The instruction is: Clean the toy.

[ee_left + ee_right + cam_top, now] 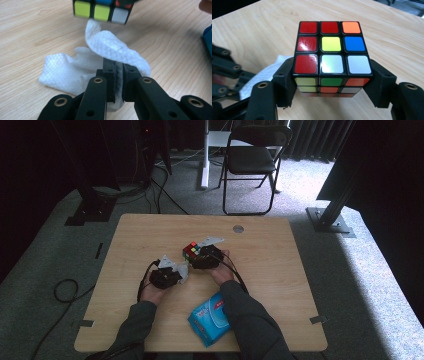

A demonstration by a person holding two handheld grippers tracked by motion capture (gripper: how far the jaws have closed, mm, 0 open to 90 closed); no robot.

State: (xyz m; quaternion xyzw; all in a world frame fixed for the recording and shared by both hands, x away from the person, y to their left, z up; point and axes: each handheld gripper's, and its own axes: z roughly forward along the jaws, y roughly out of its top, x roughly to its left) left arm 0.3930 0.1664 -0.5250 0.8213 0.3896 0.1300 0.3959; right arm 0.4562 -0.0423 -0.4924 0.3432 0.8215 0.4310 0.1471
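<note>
**A:** At a pale wooden table [150,227], a person in dark grey sleeves works two handheld grippers close together near the middle of the top. What is the right one doing?

**B:** The right gripper [332,80] is clamped on a Rubik's cube [332,53], one black jaw against each side of it. The cube is held clear of the wood, and its upper face shows red, orange, yellow, blue and white tiles. In the high view the cube [191,250] sits just ahead of the right hand [220,270], toward the far side of the table.

**A:** And the left?

**B:** The left gripper [119,75] is pinched tight on a white wet wipe [75,72]. The wipe is crumpled, part of it lying on the table, and one fold arches up over the jaws toward the cube's bottom row of yellow and white tiles [101,11]. The fold's tip appears to meet the cube, though from that angle I cannot be sure they touch.

**A:** Anything else on the table?

**B:** A blue pack of wipes [210,319] lies near the front edge, beside the right forearm. A small round grommet [238,228] is set in the far side. Behind the table, on the grey carpet, stands a black folding chair [252,160].
</note>
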